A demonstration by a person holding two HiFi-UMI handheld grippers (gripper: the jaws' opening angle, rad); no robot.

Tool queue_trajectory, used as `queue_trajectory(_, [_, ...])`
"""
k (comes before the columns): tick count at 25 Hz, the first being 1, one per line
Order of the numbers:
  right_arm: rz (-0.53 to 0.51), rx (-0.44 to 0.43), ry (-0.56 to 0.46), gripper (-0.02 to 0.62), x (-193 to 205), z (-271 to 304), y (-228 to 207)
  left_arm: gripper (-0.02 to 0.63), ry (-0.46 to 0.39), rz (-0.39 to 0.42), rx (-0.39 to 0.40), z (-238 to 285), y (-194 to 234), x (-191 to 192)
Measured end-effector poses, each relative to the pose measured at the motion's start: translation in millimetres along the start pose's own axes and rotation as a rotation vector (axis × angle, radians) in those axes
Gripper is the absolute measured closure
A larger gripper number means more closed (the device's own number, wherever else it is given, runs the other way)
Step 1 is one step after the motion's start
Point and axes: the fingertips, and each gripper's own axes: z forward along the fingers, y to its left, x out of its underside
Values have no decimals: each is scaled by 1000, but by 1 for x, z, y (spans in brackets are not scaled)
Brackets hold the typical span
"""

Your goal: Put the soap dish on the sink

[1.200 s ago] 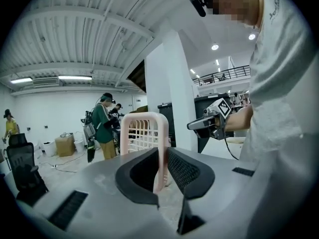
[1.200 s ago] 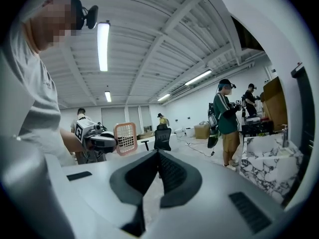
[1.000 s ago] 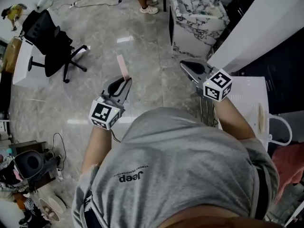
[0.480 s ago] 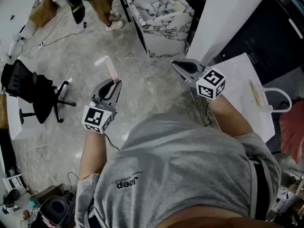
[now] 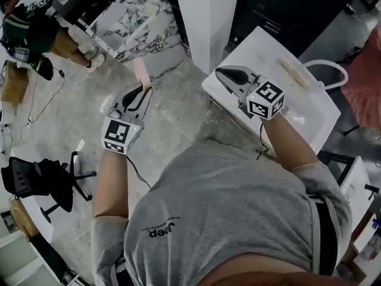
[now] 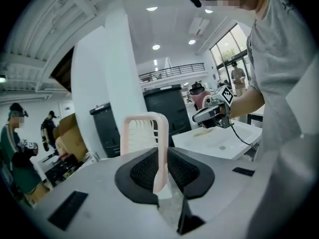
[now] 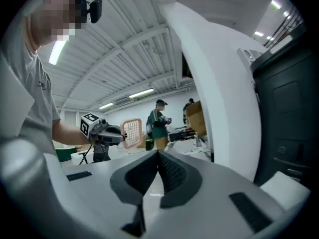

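A pink slatted soap dish (image 5: 141, 71) stands up from my left gripper (image 5: 144, 90), whose jaws are shut on its lower edge. In the left gripper view the soap dish (image 6: 146, 138) rises edge-on between the black pads (image 6: 184, 171). My right gripper (image 5: 219, 71) is shut and empty, hovering over the near corner of a white sink (image 5: 309, 109). The right gripper view shows its jaws (image 7: 158, 156) closed on nothing, with the left gripper (image 7: 104, 132) and soap dish (image 7: 131, 132) off to the left. A marble sink (image 5: 134, 19) stands at the upper left.
A white pillar (image 5: 208, 16) rises between the two sinks, with dark cabinets (image 5: 286, 8) behind it. A person (image 5: 30, 31) stands at the far left near the marble sink. A black office chair (image 5: 36, 180) sits on the grey floor at the left.
The whole view has swung round. The white sink has come under the right gripper and the marble sink has shifted to the upper left. The left gripper still holds the soap dish.
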Motion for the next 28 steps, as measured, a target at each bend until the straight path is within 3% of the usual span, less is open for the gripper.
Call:
queue_trajectory(7, [65, 224, -21, 543, 32, -106, -96, 548, 12, 132, 265, 168, -60, -40])
queue_trajectory(15, [162, 448, -44, 543, 85, -217, -169, 548, 111, 311, 544, 329, -164, -40])
queue_trajectory(18, [192, 494, -48, 543, 103, -243, -180, 548, 172, 400, 610, 377, -192, -25])
queue_trajectory(23, [247, 560, -39, 543, 140, -280, -186, 548, 252, 633, 698, 443, -231, 1])
queue_trajectory(28, [278, 600, -34, 543, 161, -298, -191, 548, 324, 799, 720, 500, -246, 25])
